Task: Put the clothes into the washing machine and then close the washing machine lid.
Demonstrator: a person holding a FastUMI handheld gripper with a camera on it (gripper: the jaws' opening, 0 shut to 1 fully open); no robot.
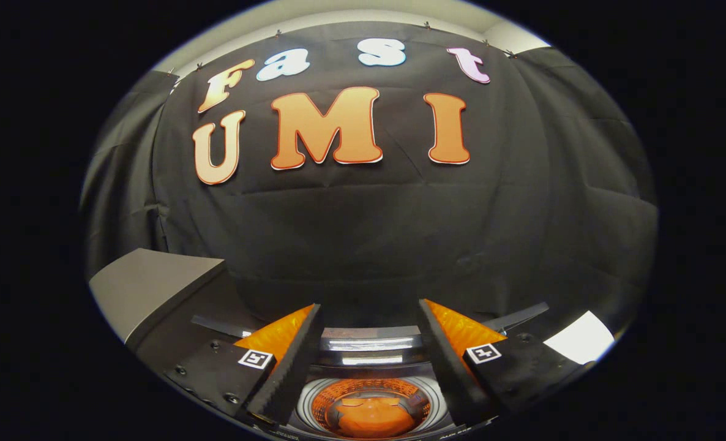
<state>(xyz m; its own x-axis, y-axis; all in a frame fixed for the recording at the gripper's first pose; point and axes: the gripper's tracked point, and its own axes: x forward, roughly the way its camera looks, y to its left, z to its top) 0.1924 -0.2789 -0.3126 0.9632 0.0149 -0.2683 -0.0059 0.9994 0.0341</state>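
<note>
gripper view: gripper [370, 343] fingers apart, empty, above open washing machine [369, 413] drum

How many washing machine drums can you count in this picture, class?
1. The drum lies between the fingers of the open gripper, below them, with something orange reflected or lying inside; I cannot tell which.

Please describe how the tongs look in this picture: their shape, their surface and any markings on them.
The tongs have two long wedge-shaped fingers with ribbed, sawtooth inner faces. Each sits on a dark plate fixed with small screws, and each plate carries a small square black-and-white marker.
</note>
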